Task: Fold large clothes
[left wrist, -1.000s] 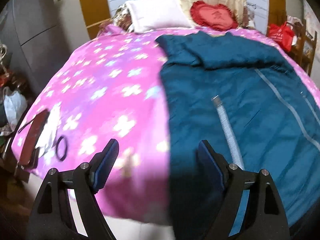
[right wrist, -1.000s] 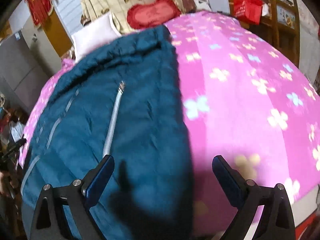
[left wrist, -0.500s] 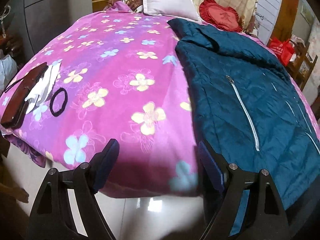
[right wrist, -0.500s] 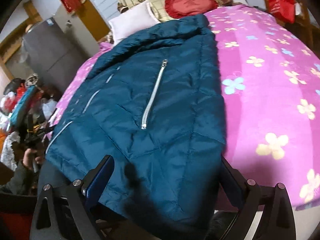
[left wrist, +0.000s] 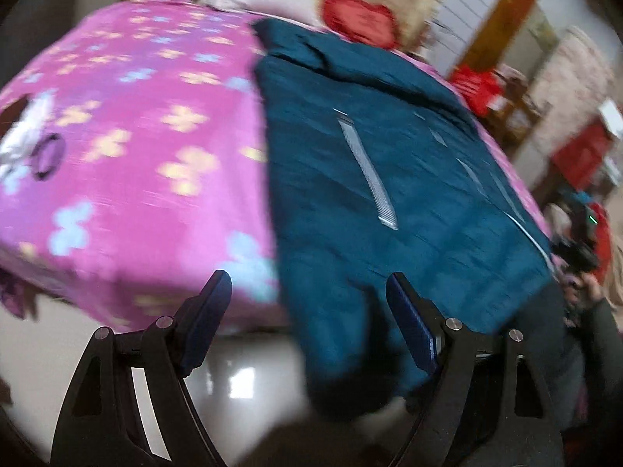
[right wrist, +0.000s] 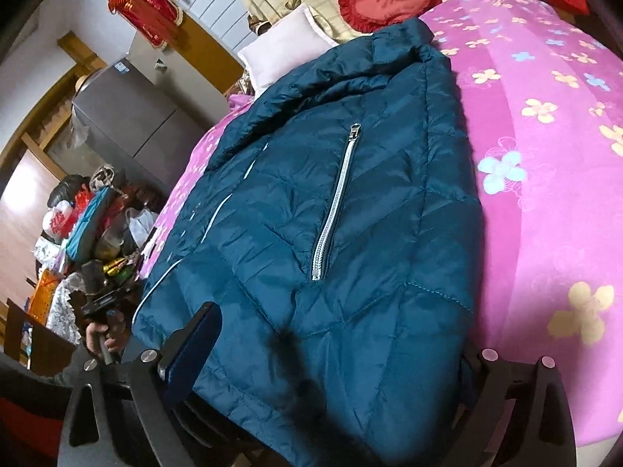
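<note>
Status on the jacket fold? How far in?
Done: the teal jacket lies spread flat on the pink bedspread, hem hanging over the near edge. In hand: nothing gripped; left gripper is open at the hem, right gripper straddles the hem, one finger hidden. Left: every fold; no crease shows.

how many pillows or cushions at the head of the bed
2: a white pillow behind the teal jacket's collar, and a red heart-shaped cushion beside it against the floral bedding. Others may be hidden.

Both hand-held grippers [left wrist: 307, 311] [right wrist: 335, 354] — jaws wide
</note>
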`<control>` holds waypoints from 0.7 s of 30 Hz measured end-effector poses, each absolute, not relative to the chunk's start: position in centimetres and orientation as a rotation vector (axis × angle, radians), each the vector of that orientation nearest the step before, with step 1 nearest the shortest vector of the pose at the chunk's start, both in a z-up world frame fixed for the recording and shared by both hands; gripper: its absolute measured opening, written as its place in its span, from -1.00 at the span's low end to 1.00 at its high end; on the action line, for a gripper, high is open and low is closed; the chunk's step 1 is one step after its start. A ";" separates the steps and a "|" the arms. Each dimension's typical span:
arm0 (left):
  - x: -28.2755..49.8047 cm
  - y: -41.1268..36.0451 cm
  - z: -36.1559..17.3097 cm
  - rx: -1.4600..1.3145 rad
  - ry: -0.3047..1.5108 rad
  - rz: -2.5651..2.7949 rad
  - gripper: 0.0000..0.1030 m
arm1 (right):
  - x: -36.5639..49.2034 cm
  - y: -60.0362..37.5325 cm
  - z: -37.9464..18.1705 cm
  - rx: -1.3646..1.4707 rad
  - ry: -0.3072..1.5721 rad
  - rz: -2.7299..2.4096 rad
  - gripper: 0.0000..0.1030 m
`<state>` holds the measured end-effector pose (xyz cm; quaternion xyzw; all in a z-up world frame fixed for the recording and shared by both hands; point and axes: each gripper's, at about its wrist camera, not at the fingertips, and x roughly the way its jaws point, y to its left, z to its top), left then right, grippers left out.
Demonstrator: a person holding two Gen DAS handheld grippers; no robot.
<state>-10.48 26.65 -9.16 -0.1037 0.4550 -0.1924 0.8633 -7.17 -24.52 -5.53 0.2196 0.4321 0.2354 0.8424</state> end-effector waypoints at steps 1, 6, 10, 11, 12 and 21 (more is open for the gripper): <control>-10.6 26.0 -9.4 -0.213 0.961 -0.430 0.59 | -7.3 -24.3 -5.5 0.437 0.913 0.488 0.93; -11.0 24.5 -9.6 -0.233 0.976 -0.505 0.73 | -7.0 -23.1 -5.5 0.331 0.917 0.464 0.94; -11.4 23.9 -9.9 -0.269 1.009 -0.600 0.73 | -6.7 -23.4 -5.7 0.346 0.917 0.463 0.94; -11.4 24.0 -9.9 -0.286 1.011 -0.611 0.73 | -6.7 -23.4 -5.7 0.344 0.917 0.461 0.94; -11.4 24.1 -9.9 -0.306 1.012 -0.620 0.73 | -6.8 -23.4 -5.7 0.342 0.917 0.459 0.94; -8.6 22.8 -7.0 -0.336 0.906 -0.668 0.61 | -7.0 -23.1 -5.7 0.318 0.908 0.446 0.94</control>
